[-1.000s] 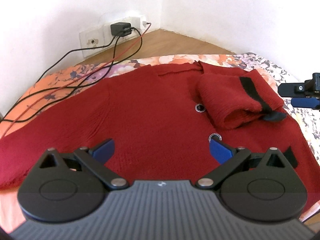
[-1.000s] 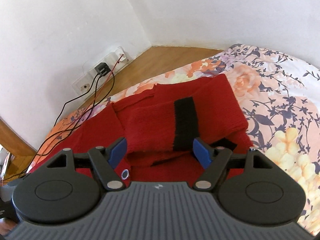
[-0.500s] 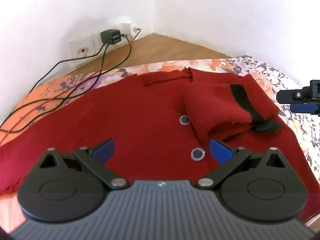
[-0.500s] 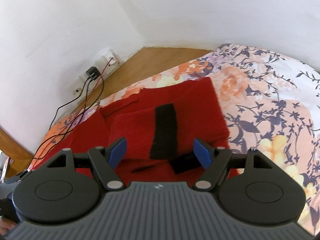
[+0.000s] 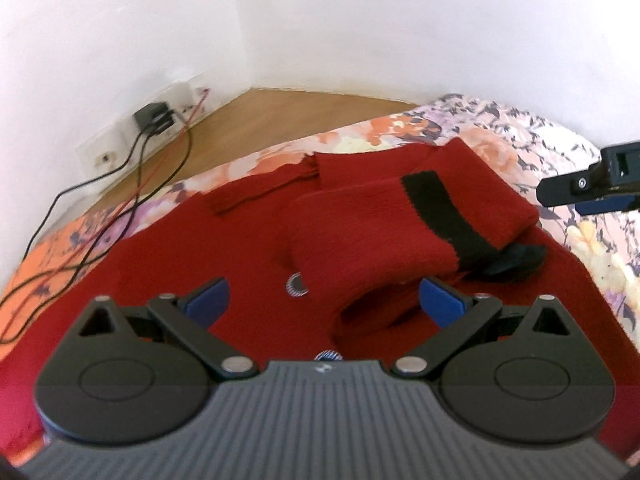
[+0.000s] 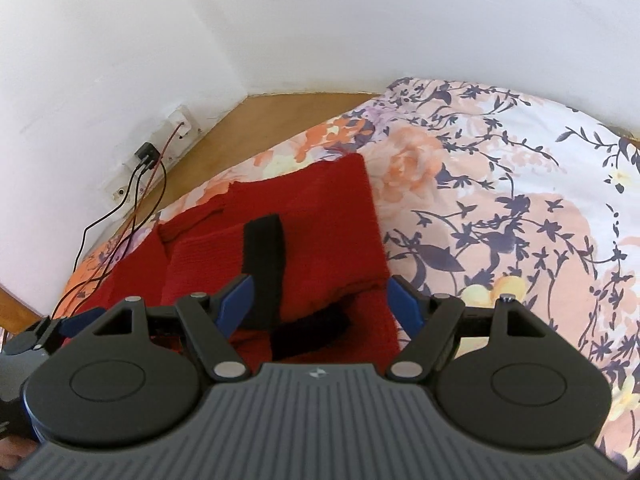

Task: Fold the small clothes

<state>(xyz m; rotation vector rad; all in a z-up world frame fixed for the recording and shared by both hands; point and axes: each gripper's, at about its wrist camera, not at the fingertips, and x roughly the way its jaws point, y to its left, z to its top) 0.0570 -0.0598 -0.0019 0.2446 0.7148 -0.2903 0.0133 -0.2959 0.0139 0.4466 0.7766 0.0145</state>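
The walls [image 5: 360, 20] are white and meet in a corner beyond the cardigan. Below them a strip of wood floor [image 5: 304, 116] runs between the walls and the bed.

The bed's floral sheet [image 6: 500, 208] spreads under the cardigan and stretches bare to the cardigan's right.

The red cardigan [image 5: 192, 264] lies flat on the sheet, collar toward the corner. Its right sleeve [image 5: 400, 224] is folded in over the chest, and the sleeve's black band [image 5: 444, 216] crosses it near the cuff. A black trim piece [image 5: 516, 260] pokes out from under the sleeve's end. 2 round buttons show on the cardigan front; one button [image 5: 298, 285] sits just left of the folded sleeve, the other is half hidden at the left gripper's body.

The left gripper [image 5: 322, 300] hovers over the cardigan's lower front, its blue pads spread wide with nothing between them. The right gripper [image 6: 318, 300] hangs above the folded sleeve and black band, jaws likewise spread apart and empty; in the left view its tip shows to the cardigan's right, over the sheet.

A wall socket plate [image 5: 120, 148] sits low on the wall left of the cardigan's collar, with a black charger [image 5: 154, 118] plugged in. Black cables [image 5: 52, 208] and a red wire [image 5: 160, 164] trail from it down across the sheet at the cardigan's left side.
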